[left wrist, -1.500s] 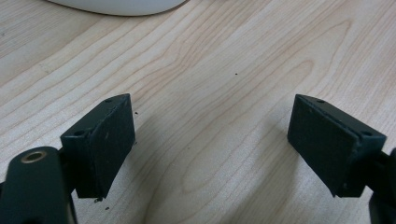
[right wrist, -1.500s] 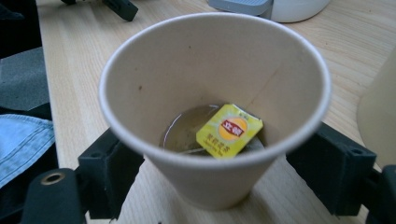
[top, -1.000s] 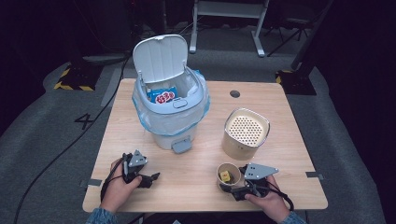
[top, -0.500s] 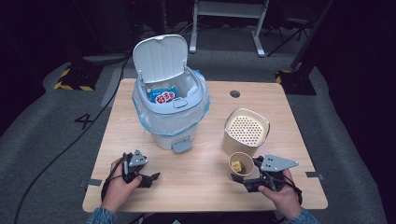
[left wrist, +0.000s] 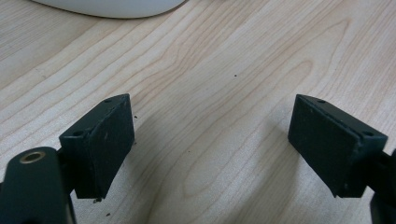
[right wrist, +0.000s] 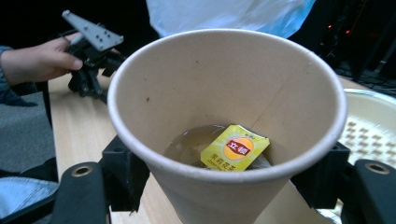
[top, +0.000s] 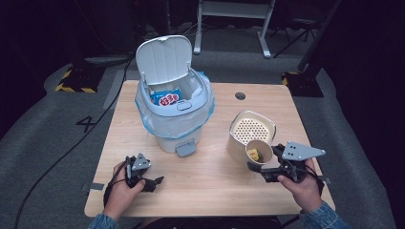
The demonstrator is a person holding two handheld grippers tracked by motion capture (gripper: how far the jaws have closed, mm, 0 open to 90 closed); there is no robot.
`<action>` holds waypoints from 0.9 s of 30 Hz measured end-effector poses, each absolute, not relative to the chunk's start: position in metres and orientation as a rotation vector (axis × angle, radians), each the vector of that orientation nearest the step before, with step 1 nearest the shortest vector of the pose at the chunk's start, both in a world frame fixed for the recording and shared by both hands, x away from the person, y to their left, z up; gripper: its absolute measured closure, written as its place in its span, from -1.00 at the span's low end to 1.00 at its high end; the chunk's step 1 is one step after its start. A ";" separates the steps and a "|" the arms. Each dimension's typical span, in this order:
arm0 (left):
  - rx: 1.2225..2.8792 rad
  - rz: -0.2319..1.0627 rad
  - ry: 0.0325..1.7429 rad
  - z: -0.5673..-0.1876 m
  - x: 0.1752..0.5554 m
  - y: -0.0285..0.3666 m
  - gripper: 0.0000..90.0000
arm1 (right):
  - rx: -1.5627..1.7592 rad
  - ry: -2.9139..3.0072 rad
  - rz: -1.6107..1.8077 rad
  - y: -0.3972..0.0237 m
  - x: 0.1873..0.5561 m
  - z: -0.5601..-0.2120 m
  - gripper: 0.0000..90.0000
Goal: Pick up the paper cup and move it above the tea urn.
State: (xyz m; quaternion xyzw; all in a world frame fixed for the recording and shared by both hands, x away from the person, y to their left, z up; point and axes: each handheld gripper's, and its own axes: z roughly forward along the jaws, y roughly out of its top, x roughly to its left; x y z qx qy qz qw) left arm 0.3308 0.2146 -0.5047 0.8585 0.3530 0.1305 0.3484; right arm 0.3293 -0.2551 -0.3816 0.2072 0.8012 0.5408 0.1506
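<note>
Right gripper (top: pixel 254 166), jaws just closing, clamps the paper cup (top: pixel 259 152) with its yellow tea-bag tag (right wrist: pixel 235 148) just beside the perforated container (top: pixel 252 130), while left gripper (top: pixel 157 181) rests spread open, well apart from it.

The right gripper (top: pixel 255 167) is carrying the paper cup (top: pixel 258 152) up off the tabletop (top: pixel 210 191), where it was standing a second ago near the front edge. The cup is now showing against the front of the perforated container (top: pixel 251 130), having shifted away from the person and toward that container. The gripper's jaws have been closing a little further on the cup's wall, and the yellow tea-bag tag (right wrist: pixel 235 148) is riding inside it.
</note>
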 end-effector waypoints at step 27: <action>2.226 0.337 0.919 -0.505 0.330 0.214 -0.67 | 0.703 2.191 1.429 -0.277 0.398 -0.338 -0.31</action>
